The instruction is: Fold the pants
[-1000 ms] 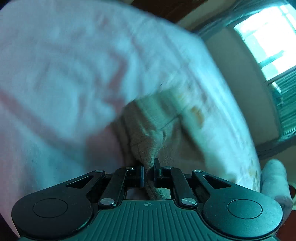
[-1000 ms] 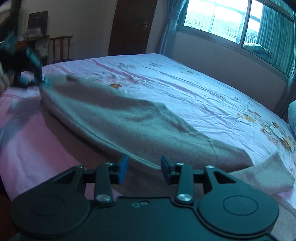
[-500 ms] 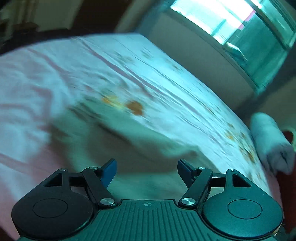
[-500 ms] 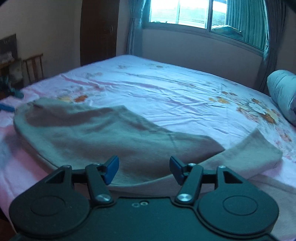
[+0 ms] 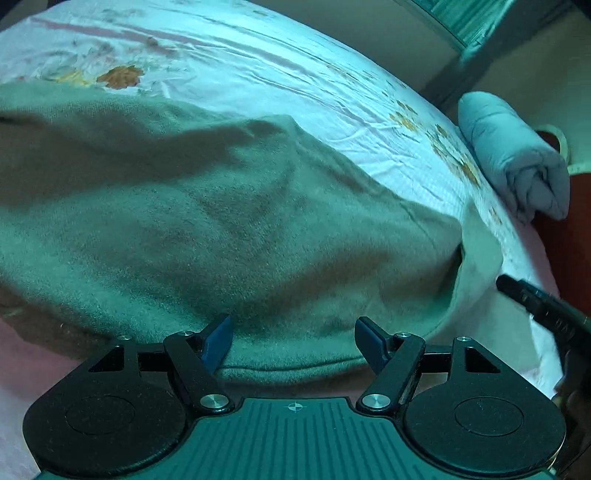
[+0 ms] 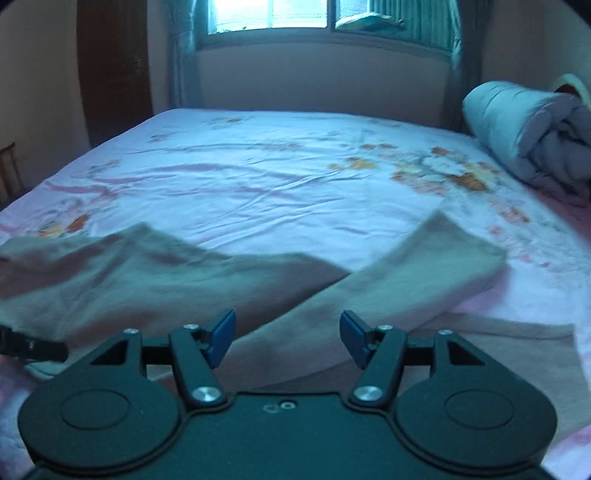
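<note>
While the bed point(image 6: 280, 177) stretches ahead, the pants point(image 5: 229, 229) lie just beyond both grippers, 1 fold made, judging by the layers. Left gripper point(image 5: 293, 341) and right gripper point(image 6: 287, 338) stand spread, empty. Next: regrip an edge.

- The pants point(image 6: 155, 284) run off the left edge of the right wrist view, so that end cannot be seen.
- In the left wrist view the pants point(image 5: 221, 229) also run past the left edge.
- The near edge of the bed point(image 6: 277, 177) is hidden behind the right gripper point(image 6: 287, 338).
- The rolled blanket point(image 6: 524, 136) at the bed's far right corner is cut off.
- The window point(image 6: 295, 16) is cut off at the top.
</note>
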Motion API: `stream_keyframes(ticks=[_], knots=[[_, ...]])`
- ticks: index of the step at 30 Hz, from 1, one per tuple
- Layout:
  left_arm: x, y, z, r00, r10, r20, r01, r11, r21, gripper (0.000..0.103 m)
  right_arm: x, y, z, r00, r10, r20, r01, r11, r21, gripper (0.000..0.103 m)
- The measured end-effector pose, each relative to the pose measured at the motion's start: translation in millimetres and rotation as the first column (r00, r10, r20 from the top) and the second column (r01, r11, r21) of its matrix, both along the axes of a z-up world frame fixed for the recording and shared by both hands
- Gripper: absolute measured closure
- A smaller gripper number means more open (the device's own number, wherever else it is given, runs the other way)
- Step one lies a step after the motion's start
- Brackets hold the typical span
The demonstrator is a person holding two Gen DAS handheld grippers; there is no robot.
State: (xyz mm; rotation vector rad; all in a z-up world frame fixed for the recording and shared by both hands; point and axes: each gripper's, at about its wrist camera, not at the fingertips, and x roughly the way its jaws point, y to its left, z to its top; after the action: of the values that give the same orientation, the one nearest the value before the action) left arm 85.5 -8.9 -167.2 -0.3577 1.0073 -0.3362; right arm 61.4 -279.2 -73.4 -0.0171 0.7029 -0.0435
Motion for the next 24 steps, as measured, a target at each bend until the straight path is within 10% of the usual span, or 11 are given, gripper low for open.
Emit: stream_keyframes(ticks=[11,19,24], knots=[[23,54,18,0.983,0.138,0.124,-0.143,0.989,0.035,0.031,20,62,-13,0.981,0.186,-0.060,-0.179,0.978,0.107,0.043],[68,135,-18,0.934,0.355,0.038,-0.356,0.932,0.061,0.038,16,84,-32,0.964,0.231,-0.135,-0.222,0.972,0.081,0.043],[60,142,9,0.945,0.318,0.074,-0.323,0.945,0.057,0.041,8,87,-29,0.960,0.256,-0.114,-0.248,0.966,0.076,0.042]])
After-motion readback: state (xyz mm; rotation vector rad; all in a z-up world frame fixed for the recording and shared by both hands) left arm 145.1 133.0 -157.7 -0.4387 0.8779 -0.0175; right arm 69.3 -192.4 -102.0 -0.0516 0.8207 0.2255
